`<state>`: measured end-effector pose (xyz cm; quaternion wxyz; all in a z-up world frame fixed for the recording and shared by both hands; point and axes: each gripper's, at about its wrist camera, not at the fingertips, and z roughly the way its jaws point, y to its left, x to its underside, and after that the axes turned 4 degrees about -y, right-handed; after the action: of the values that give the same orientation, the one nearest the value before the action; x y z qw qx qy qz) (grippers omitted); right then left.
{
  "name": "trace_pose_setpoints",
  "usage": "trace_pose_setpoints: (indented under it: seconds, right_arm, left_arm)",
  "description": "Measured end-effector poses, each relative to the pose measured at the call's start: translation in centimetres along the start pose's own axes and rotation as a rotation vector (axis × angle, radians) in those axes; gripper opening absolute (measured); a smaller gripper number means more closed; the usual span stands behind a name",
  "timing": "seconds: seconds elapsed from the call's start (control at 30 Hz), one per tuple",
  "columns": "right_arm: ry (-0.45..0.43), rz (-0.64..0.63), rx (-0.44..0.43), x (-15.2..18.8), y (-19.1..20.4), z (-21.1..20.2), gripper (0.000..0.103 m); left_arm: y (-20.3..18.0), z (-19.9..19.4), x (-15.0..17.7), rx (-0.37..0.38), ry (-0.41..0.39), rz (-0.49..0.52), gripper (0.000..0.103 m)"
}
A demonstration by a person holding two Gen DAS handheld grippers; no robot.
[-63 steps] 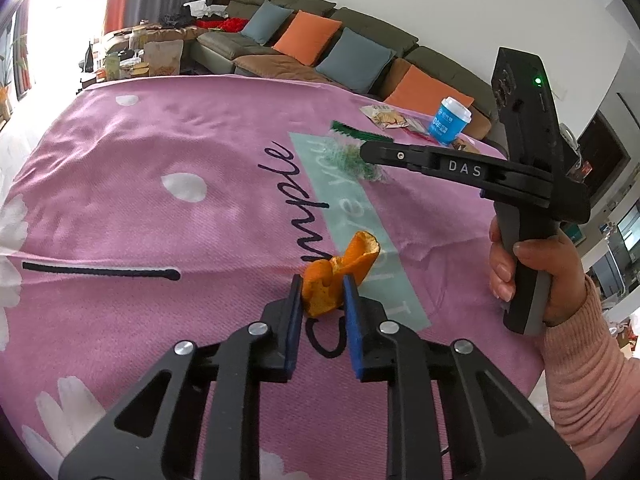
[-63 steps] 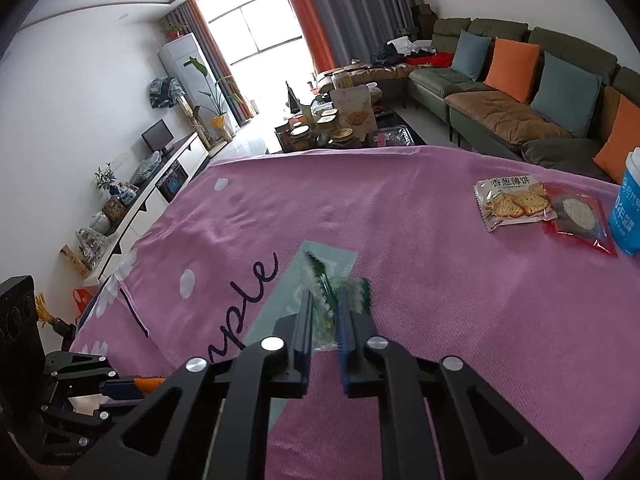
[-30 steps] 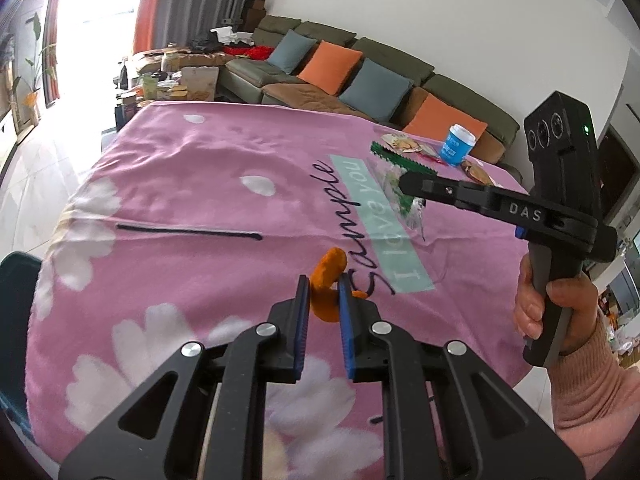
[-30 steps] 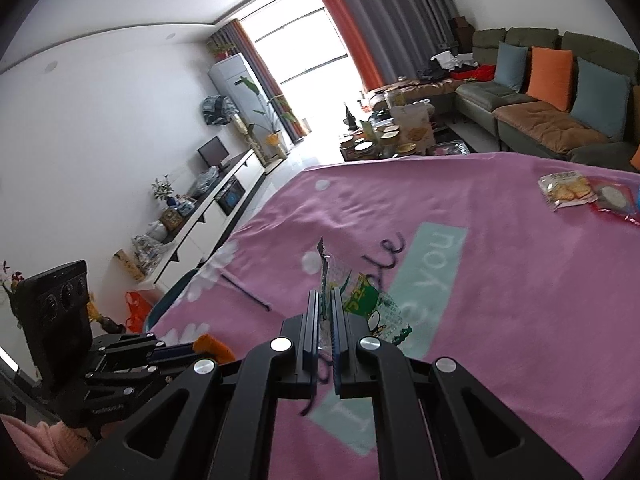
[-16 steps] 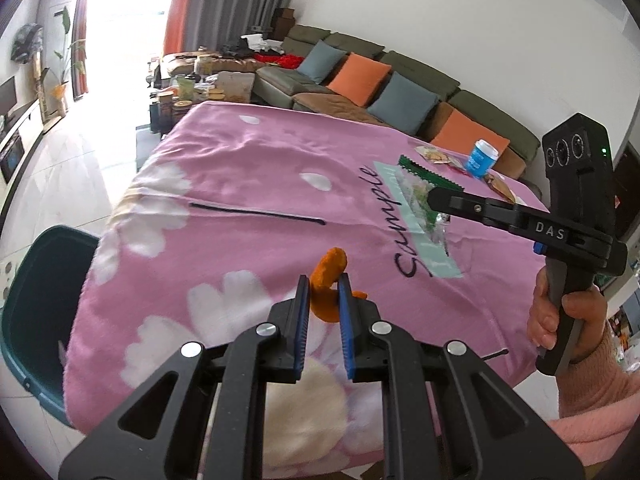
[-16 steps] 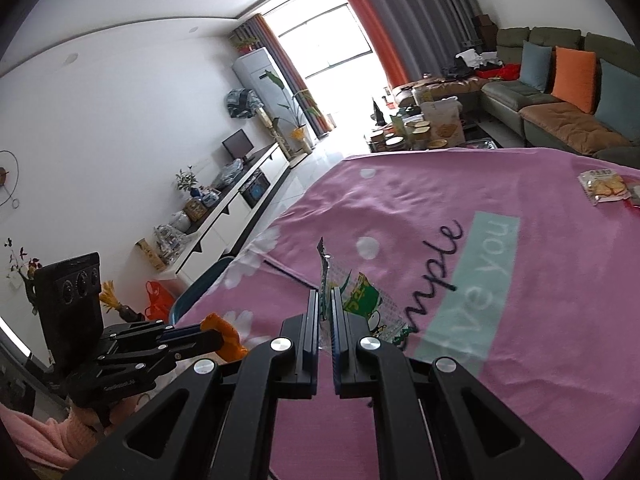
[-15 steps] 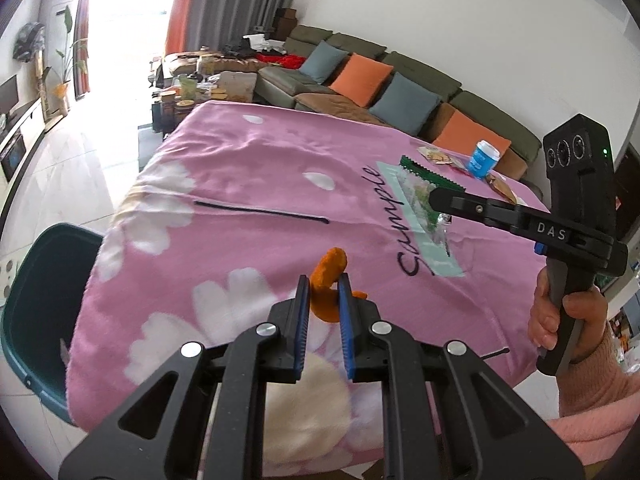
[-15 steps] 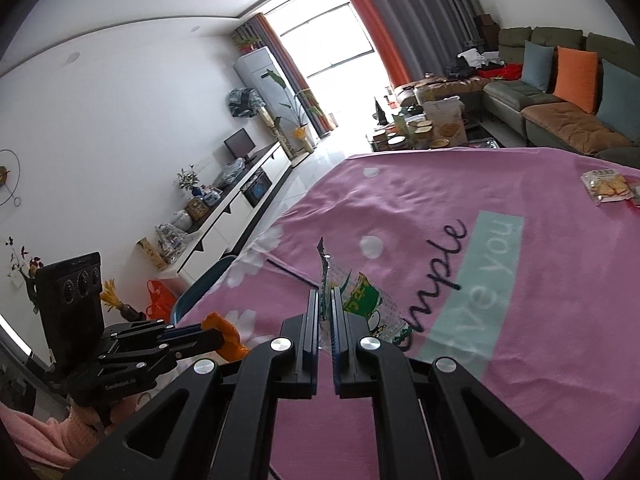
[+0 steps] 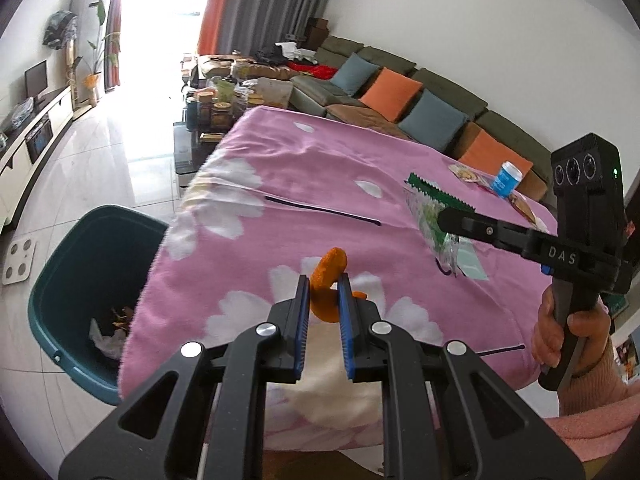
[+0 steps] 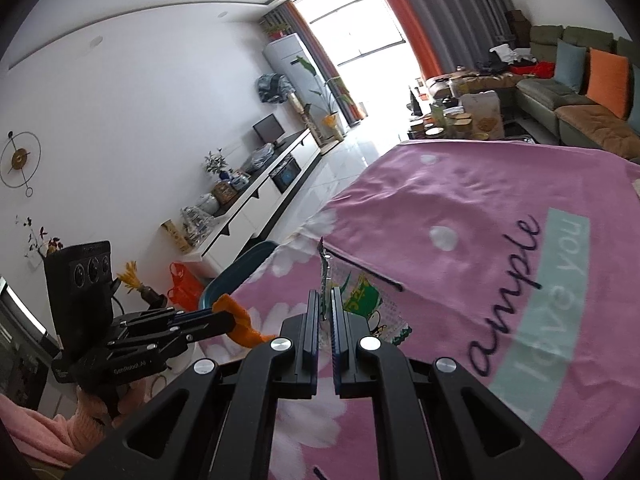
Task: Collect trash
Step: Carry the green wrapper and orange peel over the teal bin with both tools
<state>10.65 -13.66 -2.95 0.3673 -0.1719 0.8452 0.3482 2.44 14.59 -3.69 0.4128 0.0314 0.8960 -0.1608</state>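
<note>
My left gripper (image 9: 324, 282) is shut on an orange peel (image 9: 327, 284) and holds it above the near edge of the pink blanket (image 9: 304, 216). The peel also shows in the right wrist view (image 10: 240, 322). My right gripper (image 10: 327, 300) is shut on a clear and green plastic wrapper (image 10: 360, 304), which hangs over the blanket; the wrapper also shows in the left wrist view (image 9: 432, 216). A dark teal trash bin (image 9: 76, 280) stands on the floor left of the table, with some trash inside.
A blue can (image 9: 507, 175) and snack packets (image 9: 464, 172) lie at the far right of the blanket. A sofa with orange and blue cushions (image 9: 400, 96) stands behind. A cluttered coffee table (image 9: 224, 108) and a white scale (image 9: 18, 262) are on the tiled floor.
Both grippers have swung left toward the table's edge with their trash still held. The teal bin has come further into the left wrist view and its inside now shows.
</note>
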Motion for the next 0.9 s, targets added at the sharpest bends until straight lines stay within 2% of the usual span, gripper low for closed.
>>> trace_pose_setpoints:
  seconds: [0.9]
  right_arm:
    - [0.064, -0.079, -0.129, -0.9, 6.1, 5.0, 0.004]
  left_arm:
    - [5.5, -4.8, -0.2, -0.127, -0.09, -0.1, 0.014]
